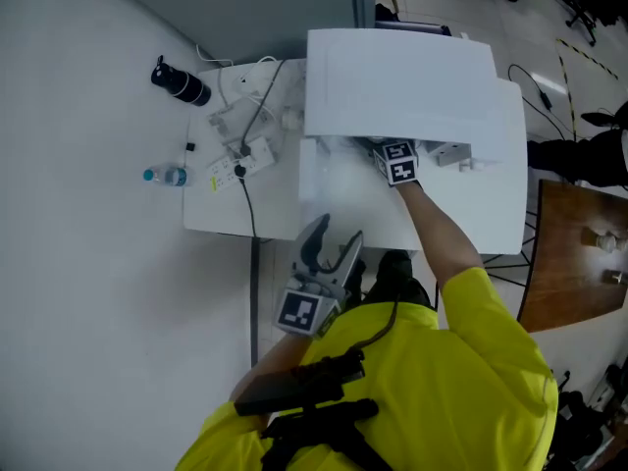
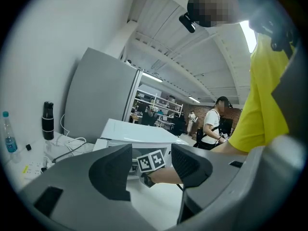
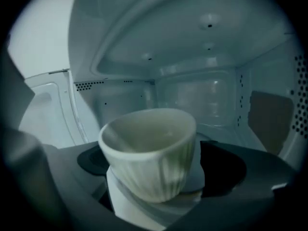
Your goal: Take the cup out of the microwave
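A pale ribbed cup (image 3: 151, 150) stands inside the white microwave (image 1: 402, 81), whose door is open. My right gripper (image 3: 154, 167) reaches into the cavity; its dark pads (image 3: 89, 160) flank the cup on both sides, and I see no press on its walls. In the head view only its marker cube (image 1: 397, 162) and the bare forearm show; the cup is hidden there. My left gripper (image 1: 329, 253) hangs open and empty near the table's front edge, by the yellow shirt, pointing at the microwave (image 2: 134, 131).
On the white table (image 1: 221, 214) left of the microwave lie a power strip (image 1: 240, 165) with cables, a black bottle (image 1: 180, 81) and a small water bottle (image 1: 165, 176). A brown table (image 1: 574, 253) stands at the right. People (image 2: 214, 124) stand in the background.
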The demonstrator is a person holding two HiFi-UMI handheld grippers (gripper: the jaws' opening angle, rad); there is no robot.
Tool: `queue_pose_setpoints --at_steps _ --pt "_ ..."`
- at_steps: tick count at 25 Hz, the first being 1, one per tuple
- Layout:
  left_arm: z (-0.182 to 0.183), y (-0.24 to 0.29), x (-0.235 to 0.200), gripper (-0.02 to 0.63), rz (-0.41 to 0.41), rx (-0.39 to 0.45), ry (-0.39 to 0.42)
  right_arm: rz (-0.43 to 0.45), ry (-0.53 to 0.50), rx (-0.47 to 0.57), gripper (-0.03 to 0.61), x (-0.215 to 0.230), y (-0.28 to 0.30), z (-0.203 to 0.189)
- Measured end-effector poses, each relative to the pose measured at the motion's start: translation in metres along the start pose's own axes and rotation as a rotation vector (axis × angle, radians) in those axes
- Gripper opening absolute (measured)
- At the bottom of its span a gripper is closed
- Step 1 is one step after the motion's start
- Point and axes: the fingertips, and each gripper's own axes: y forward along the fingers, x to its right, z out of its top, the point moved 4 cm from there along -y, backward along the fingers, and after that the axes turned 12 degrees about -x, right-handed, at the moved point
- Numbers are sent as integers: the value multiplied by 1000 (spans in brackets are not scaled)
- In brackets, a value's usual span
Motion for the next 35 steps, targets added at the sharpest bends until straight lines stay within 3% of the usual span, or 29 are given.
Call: queue_pose_setpoints --at_steps 5,11,17,21,24,28,31,35 --pt "-1 -3 -3 244 22 -11 -27 -26 -29 5 488 -8 14 13" --pt "-2 2 -7 244 39 -25 -16 -8 -76 35 480 -19 -3 4" --pt "1 19 0 244 19 -47 1 77 -48 43 480 -61 -98 -56" --pt "3 41 24 241 -32 -76 34 69 19 7 480 -55 -181 -116" --pt "-4 61 50 230 -96 -112 35 -16 105 -41 480 -14 -232 -164" --pt "-8 93 83 230 -166 -125 38 -198 198 -74 480 81 -273 -215" --pt "-10 113 104 230 -191 -142 46 -292 219 -60 480 162 -274 -226" --pt "-11 130 121 230 -199 -160 51 -349 224 -51 480 245 -240 -217"
